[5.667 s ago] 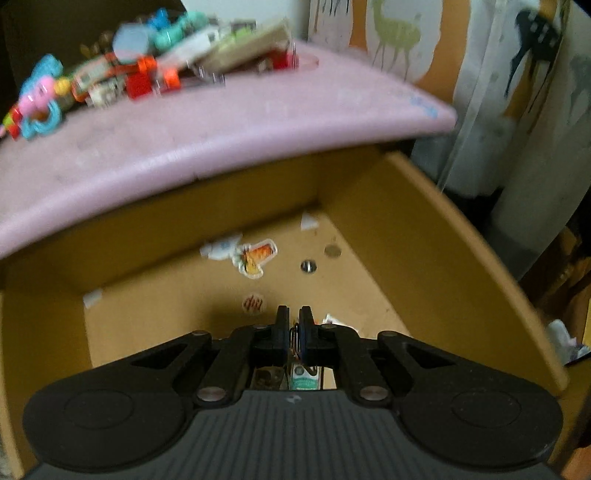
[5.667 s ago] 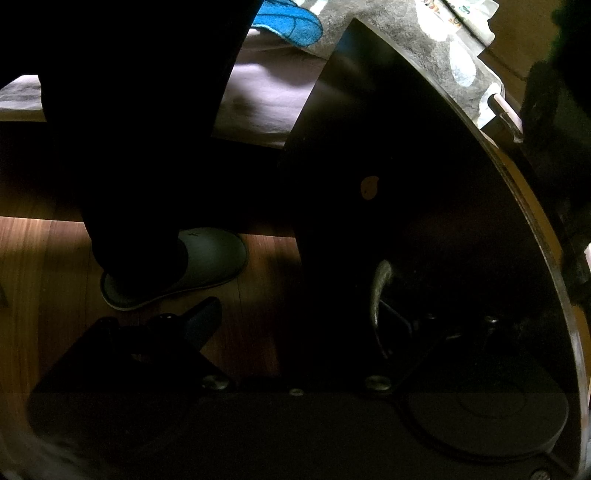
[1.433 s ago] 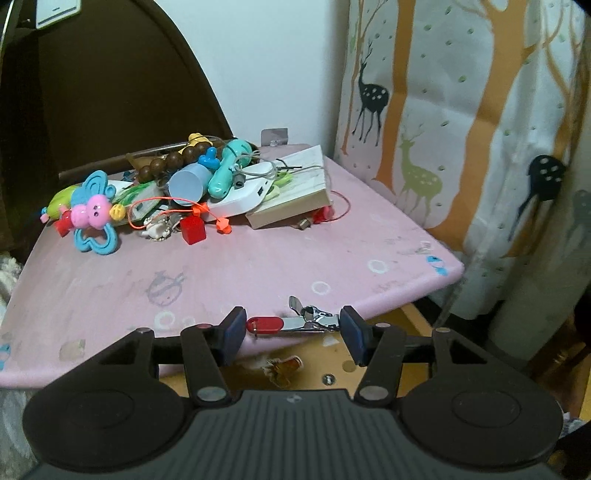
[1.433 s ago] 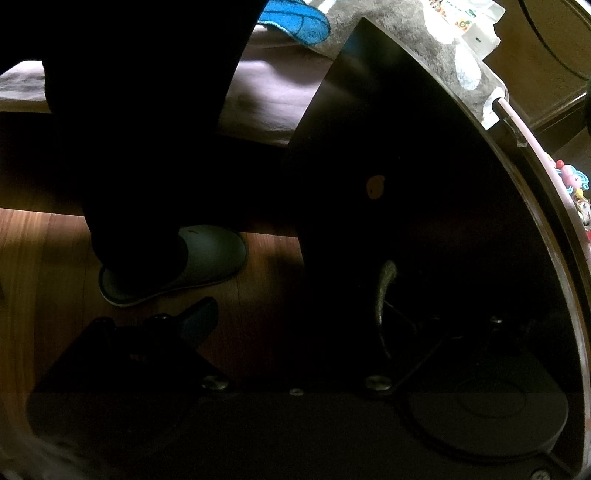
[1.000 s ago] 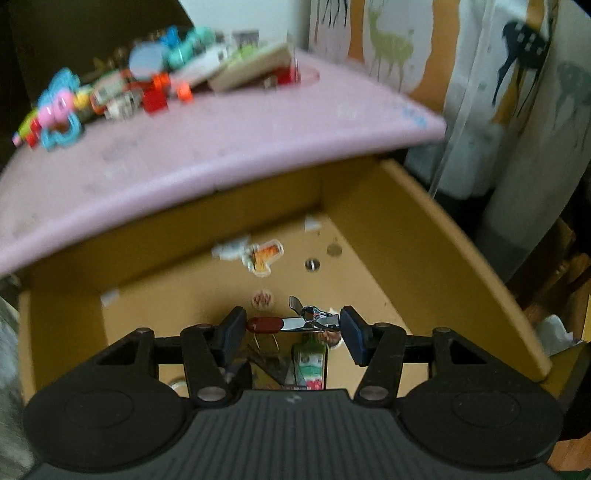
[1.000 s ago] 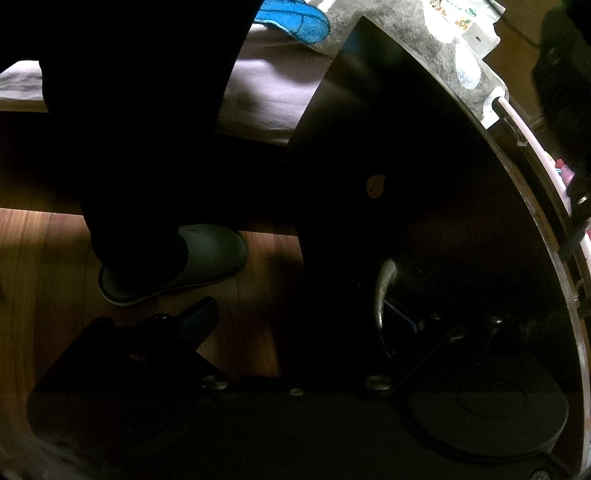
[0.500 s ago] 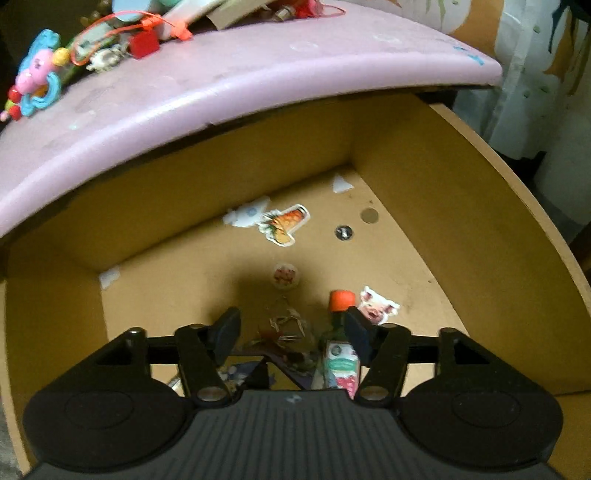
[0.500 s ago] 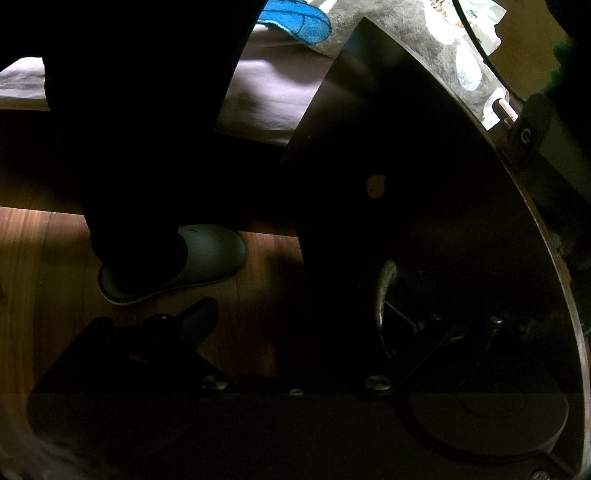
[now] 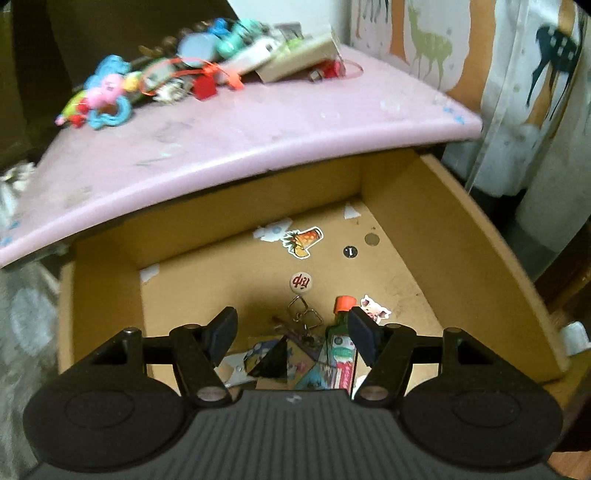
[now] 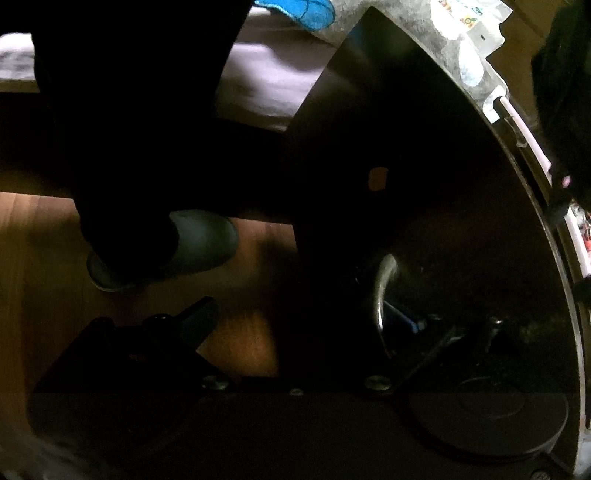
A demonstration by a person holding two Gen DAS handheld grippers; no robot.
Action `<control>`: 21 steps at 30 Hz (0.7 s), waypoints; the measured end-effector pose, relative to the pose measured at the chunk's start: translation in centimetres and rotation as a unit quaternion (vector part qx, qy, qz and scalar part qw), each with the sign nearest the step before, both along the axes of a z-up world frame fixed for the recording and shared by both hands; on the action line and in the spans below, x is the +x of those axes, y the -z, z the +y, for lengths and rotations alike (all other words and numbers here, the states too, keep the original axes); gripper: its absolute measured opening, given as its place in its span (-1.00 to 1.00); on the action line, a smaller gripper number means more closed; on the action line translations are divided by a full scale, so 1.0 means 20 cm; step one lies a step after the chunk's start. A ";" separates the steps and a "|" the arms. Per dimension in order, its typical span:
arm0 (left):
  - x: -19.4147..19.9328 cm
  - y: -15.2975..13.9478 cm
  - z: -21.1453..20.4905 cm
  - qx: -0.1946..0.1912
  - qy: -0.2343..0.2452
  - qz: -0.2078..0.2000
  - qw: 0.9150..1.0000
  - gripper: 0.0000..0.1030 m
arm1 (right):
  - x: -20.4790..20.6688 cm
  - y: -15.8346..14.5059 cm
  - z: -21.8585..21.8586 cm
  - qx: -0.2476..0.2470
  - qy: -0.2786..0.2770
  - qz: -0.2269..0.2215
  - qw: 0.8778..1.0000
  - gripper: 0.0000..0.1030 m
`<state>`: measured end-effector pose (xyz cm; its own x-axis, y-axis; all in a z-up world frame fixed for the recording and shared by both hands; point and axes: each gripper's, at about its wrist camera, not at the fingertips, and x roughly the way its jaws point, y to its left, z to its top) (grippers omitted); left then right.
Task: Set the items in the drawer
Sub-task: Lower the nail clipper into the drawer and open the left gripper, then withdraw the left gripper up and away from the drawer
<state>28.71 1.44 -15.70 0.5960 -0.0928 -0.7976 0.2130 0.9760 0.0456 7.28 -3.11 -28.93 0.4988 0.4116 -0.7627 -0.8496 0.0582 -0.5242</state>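
Item: open tan fibreboard drawer (image 9: 461,236) under pink surface (image 9: 258,125).
Left hand-held gripper (image 9: 291,330): jaws apart, empty, above the drawer.
Contents below: metal key clip (image 9: 301,314), green orange-capped bottle (image 9: 341,332).
Next: fetch from the blurred toy heap (image 9: 199,70).
Right hand-held gripper (image 10: 295,317): straddling the dark drawer front by its metal handle (image 10: 382,291); grip indiscernible.

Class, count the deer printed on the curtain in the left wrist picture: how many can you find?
3. A green deer on the orange band near the top, a dark teal deer at the upper right, and part of a dark deer at the top edge. Curtain folds may hide more.
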 end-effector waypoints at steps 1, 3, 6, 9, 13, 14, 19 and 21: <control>-0.04 -0.04 0.02 -0.004 -0.006 -0.006 1.000 0.26 | 0.00 0.00 0.01 -0.001 0.004 0.000 1.000 0.81; -0.15 -0.11 0.07 -0.017 -0.022 -0.021 0.999 0.27 | 0.00 -0.01 0.02 -0.009 0.011 -0.004 1.000 0.74; -0.33 -0.20 0.15 -0.044 -0.048 -0.043 0.997 0.27 | -0.01 -0.01 0.04 -0.018 0.021 -0.019 0.999 0.55; -0.53 -0.25 0.22 -0.068 -0.079 -0.072 0.992 0.27 | -0.02 -0.02 0.04 -0.026 0.030 -0.030 0.999 0.35; -0.79 -0.28 0.27 -0.076 -0.111 -0.112 0.985 0.27 | -0.04 -0.01 0.05 -0.036 0.034 -0.059 0.997 0.05; -0.84 -0.28 0.27 -0.079 -0.116 -0.113 0.984 0.27 | -0.04 -0.02 0.04 -0.032 0.037 -0.066 0.997 -0.05; -1.03 -0.30 0.28 -0.099 -0.112 -0.132 0.980 0.27 | -0.03 -0.05 0.01 -0.023 0.046 -0.102 0.993 -0.68; -1.10 -0.31 0.29 -0.102 -0.105 -0.143 0.979 0.27 | -0.04 -0.05 0.01 -0.024 0.051 -0.109 0.992 -0.73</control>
<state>6.80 7.19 -9.60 0.8155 -0.0845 -0.5725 0.0135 0.9918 -0.1272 6.56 -2.96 -27.98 0.6913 0.3172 -0.6492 -0.7065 0.1083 -0.6993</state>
